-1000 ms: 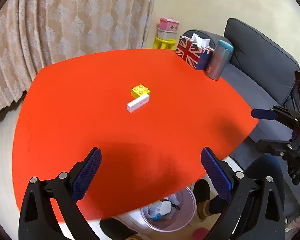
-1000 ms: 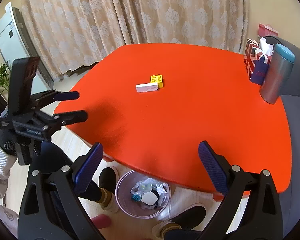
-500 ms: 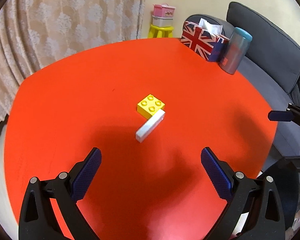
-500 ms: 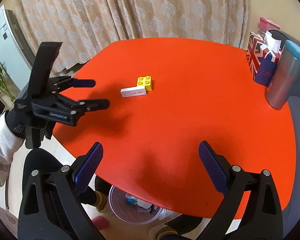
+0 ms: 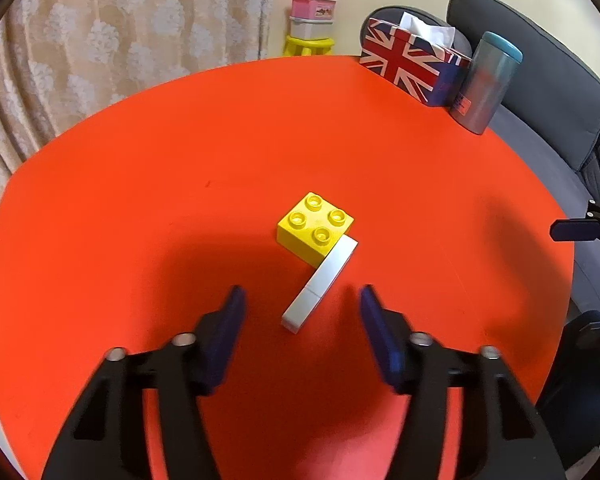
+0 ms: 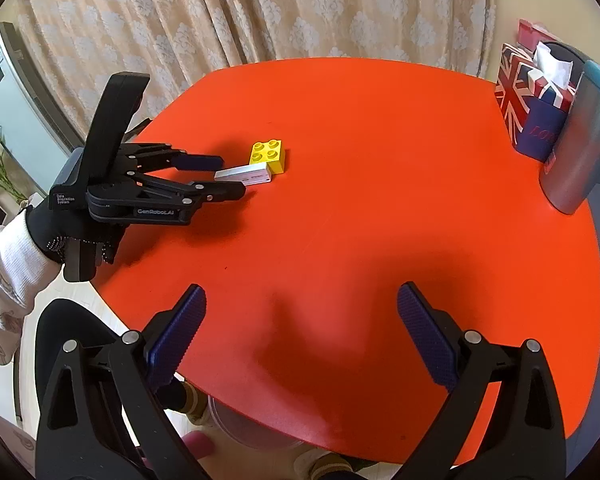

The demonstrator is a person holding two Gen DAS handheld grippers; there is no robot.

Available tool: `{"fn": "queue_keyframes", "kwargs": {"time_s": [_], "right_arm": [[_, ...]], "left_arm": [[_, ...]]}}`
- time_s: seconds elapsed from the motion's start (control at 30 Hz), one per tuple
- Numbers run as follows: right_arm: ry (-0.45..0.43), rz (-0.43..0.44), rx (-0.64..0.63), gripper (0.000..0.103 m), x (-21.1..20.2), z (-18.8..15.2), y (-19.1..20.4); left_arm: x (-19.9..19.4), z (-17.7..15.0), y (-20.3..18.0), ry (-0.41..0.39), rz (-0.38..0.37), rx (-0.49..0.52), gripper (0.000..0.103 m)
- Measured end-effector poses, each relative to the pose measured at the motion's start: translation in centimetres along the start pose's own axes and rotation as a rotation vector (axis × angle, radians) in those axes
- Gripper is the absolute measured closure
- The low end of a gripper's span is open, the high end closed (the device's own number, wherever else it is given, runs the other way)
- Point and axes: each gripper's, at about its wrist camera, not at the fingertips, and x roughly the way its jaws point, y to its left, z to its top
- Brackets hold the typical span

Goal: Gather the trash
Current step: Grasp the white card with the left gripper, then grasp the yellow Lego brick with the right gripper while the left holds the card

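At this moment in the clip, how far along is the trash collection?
Done: nothing that these views can confirm; the bin under the table edge is barely visible.
In hand: nothing gripped. The left hand-held gripper is open, its fingers either side of the near end of the white stick, which touches the yellow brick.
Left: close, lift and drop it, likely the brick too. The right hand-held gripper is open over bare table.

White flat bar (image 5: pixel 320 284) abutting yellow brick (image 5: pixel 314 226), mid-table.

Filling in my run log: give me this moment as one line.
left gripper: open, closing in on white stick | right gripper: open, idle | yellow block: touching stick
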Motion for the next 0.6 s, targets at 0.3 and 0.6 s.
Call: {"fn": "queue_keyframes", "kwargs": {"time_s": [0.3,0.6], "right_arm": [[0.002,0.005,-0.004,0.008,0.6,0.3,0.2],[-0.005,0.008,-0.024,0.008,1.0,1.6,0.6]], "left_arm": [[0.0,0.0,-0.3,0.011,-0.002,0.022,0.094],[-1.4,-0.5,-0.1,0.006,-0.006,-0.002,0.094]]}}
